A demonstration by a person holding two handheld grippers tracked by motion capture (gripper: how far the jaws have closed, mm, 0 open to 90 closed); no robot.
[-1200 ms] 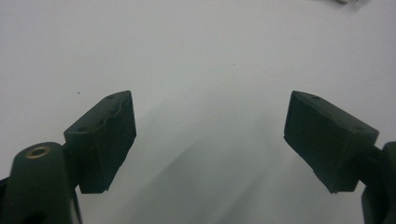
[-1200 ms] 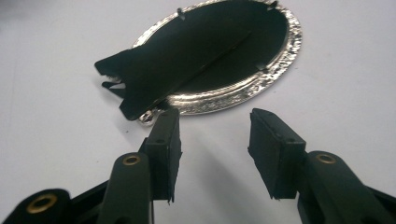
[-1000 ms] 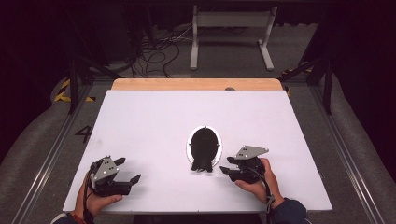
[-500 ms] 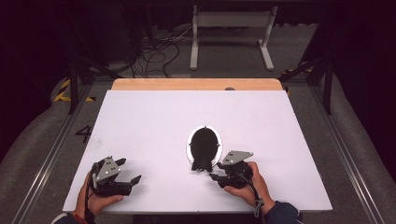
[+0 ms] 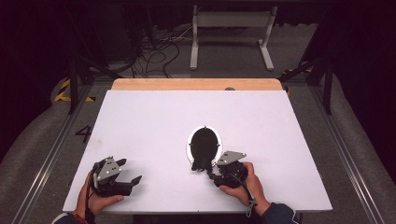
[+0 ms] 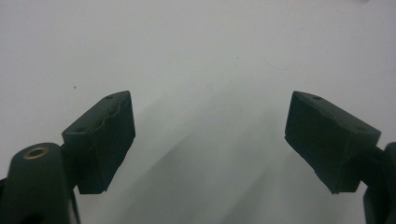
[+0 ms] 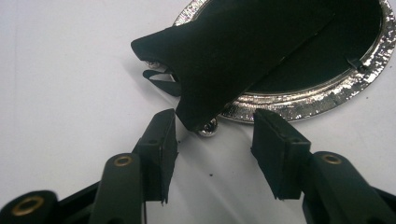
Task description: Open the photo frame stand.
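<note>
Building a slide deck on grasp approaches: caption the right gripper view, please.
Right tool, jaws open, closes in on the black easel stand of an oval silver picture frame lying face down on the white table.

An oval silver-rimmed picture frame [image 5: 205, 144] lies face down on the white tabletop [image 5: 154, 121], right of centre. Its black flat stand flap [image 7: 219, 60] lies across its back, overhanging the rim toward the right gripper [image 5: 211, 173], just beside it. The left gripper [image 5: 133, 179] sits well apart, leftward.

Overhead forward-down — tool cameras perhaps table-close.
</note>
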